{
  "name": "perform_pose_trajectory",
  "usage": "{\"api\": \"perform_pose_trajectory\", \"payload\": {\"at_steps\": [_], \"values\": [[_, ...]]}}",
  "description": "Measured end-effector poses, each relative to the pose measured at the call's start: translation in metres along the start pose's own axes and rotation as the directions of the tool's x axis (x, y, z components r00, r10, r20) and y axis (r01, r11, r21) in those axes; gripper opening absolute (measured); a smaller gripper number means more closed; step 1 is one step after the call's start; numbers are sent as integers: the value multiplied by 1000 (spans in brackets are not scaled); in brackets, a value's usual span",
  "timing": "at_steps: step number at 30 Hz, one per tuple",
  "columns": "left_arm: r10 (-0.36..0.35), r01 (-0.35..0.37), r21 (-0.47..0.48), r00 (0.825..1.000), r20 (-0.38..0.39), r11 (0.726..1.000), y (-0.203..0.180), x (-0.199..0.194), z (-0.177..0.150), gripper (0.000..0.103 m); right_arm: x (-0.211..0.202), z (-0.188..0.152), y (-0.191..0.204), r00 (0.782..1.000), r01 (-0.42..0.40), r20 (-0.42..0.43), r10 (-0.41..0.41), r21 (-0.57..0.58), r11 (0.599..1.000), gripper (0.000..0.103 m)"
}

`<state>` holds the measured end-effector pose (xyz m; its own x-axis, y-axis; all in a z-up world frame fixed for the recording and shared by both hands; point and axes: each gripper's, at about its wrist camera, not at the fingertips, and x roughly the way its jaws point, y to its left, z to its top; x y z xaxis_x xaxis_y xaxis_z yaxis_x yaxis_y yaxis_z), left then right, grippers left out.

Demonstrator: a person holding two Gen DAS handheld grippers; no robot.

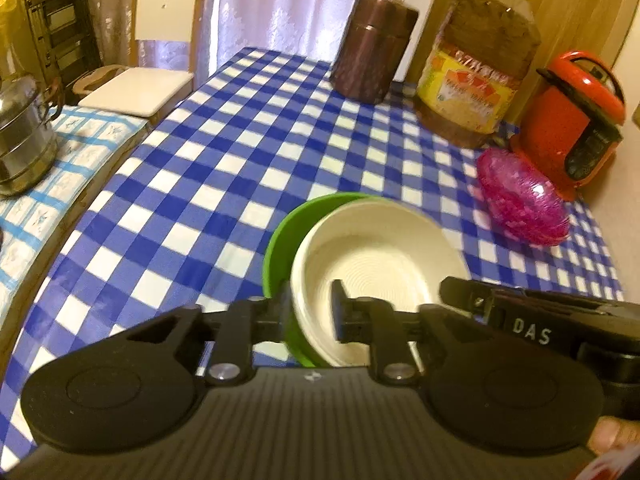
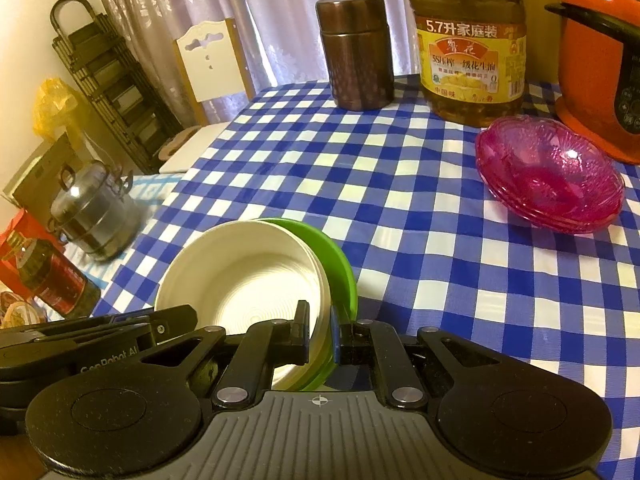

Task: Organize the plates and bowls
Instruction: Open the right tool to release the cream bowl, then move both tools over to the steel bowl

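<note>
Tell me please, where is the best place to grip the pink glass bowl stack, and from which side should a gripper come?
Probably the near rim of the pink bowl stack, from the open tablecloth side. The rim flares thin, so one finger can go inside and one outside. The oil bottle and red cooker crowd the far side.

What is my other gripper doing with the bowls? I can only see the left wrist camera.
Observer: The right gripper is shut on both rims together, one finger inside the white bowl, the other outside the green bowl that holds it.
Operator: Is anything in the pink bowl?
Observer: No, it's empty, and it looks like a stack of several pink bowls.
Operator: What's beside the steel pot?
Observer: A dark bottle with a red label, next to a red box.
</note>
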<state>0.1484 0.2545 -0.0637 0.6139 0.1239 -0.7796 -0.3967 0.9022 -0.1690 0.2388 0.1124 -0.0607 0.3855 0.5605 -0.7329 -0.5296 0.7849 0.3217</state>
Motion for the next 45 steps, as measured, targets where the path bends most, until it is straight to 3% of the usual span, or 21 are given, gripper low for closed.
{"api": "perform_pose_trajectory", "payload": {"at_steps": [5, 8, 17, 26, 34, 45], "values": [[3, -4, 20, 999, 35, 1000, -2, -5, 1, 29, -5, 0, -1, 999, -38, 32, 38, 17, 999, 32], [1, -2, 13, 998, 63, 1000, -1, -13, 1, 29, -13, 1, -2, 997, -38, 63, 36, 21, 999, 38], [-30, 32, -15, 991, 128, 999, -8, -46, -3, 29, -55, -15, -32, 994, -2, 107, -10, 112, 994, 39], [-96, 97, -12, 990, 108, 995, -41, -75, -22, 29, -119, -46, -68, 988, 67, 124, -94, 206, 976, 39], [-179, 177, 34, 981, 78, 984, -91, -97, -42, 29, -175, -82, -93, 980, 127, 117, -163, 263, 956, 39], [-301, 301, 96, 953, -5, 949, -173, -109, -73, 31, -242, -115, -136, 955, 189, 149, -256, 359, 914, 39]]}}
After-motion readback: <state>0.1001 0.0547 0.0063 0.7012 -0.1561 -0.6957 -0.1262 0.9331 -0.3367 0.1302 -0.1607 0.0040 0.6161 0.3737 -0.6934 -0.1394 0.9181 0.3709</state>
